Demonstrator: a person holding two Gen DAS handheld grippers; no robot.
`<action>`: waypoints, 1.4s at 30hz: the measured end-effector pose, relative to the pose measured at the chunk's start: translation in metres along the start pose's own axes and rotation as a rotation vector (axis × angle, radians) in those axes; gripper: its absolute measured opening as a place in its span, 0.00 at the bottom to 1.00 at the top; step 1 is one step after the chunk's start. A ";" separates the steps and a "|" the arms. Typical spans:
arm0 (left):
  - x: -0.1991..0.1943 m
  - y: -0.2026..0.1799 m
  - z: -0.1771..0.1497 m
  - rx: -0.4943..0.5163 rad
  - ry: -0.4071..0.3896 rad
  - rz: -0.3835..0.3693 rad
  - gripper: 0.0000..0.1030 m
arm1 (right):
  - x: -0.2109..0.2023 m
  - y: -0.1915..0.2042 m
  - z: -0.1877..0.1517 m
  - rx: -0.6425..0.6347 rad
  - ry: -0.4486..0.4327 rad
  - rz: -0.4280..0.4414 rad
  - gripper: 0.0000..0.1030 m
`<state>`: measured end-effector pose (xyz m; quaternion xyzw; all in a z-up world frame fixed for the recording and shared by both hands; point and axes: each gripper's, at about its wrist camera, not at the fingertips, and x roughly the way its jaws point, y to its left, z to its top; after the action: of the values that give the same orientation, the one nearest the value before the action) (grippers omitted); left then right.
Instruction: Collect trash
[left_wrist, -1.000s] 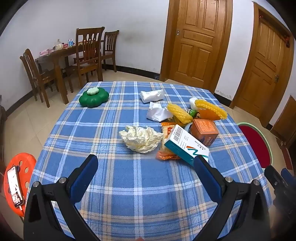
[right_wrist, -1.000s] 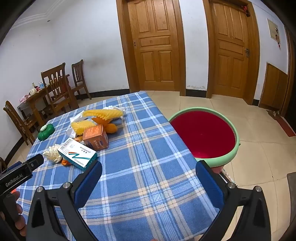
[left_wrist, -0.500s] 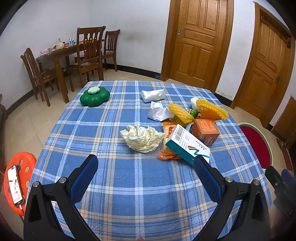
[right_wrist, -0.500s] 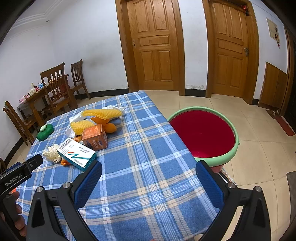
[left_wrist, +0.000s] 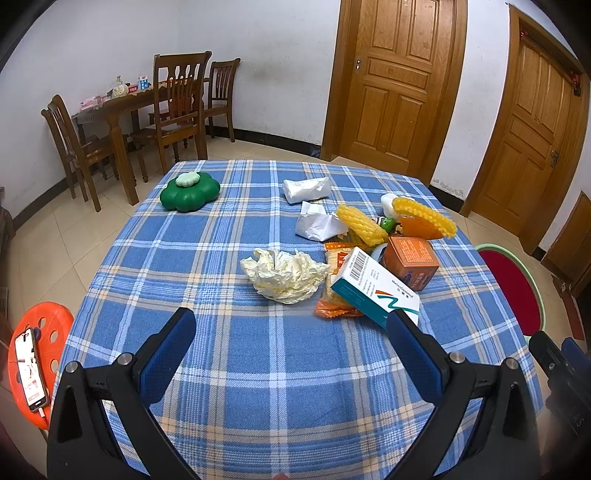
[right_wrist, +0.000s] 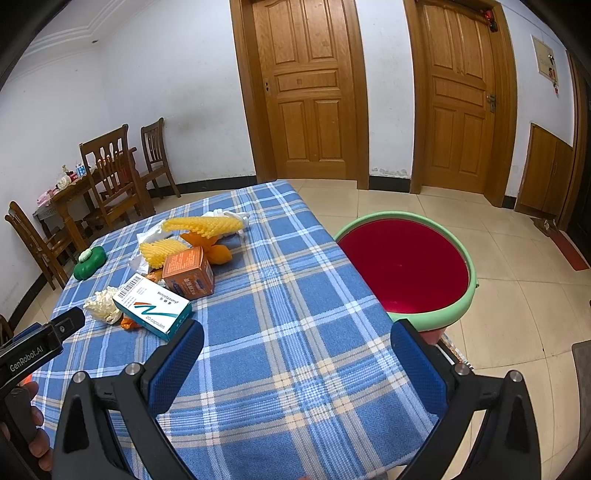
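Trash lies on the blue plaid table: a crumpled cream tissue, a white-and-teal medicine box, an orange box, yellow foam nets, an orange wrapper and white paper wads. A red basin with a green rim stands beside the table's right edge. My left gripper is open and empty, just short of the tissue. My right gripper is open and empty over the table's near right part.
A green flower-shaped box sits at the table's far left. An orange stool with a phone on it stands at the left. A wooden dining table with chairs and two wooden doors lie beyond.
Both grippers stay open and have hardly moved. The left view has shifted very slightly; the objects lie as before.
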<state>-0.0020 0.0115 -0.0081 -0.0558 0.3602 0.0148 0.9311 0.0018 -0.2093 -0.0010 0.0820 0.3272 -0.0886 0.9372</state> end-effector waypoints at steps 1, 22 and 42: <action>0.000 0.000 0.000 0.000 0.000 0.000 0.99 | 0.000 0.000 0.000 0.000 0.000 -0.001 1.00; 0.001 0.003 -0.001 0.000 0.003 0.000 0.99 | 0.001 0.000 0.001 0.000 0.002 0.000 1.00; 0.004 0.004 -0.002 -0.002 0.011 0.006 0.99 | 0.006 0.002 0.004 0.002 0.006 -0.001 1.00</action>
<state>-0.0005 0.0147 -0.0130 -0.0556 0.3656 0.0177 0.9290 0.0092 -0.2084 -0.0010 0.0831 0.3301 -0.0890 0.9361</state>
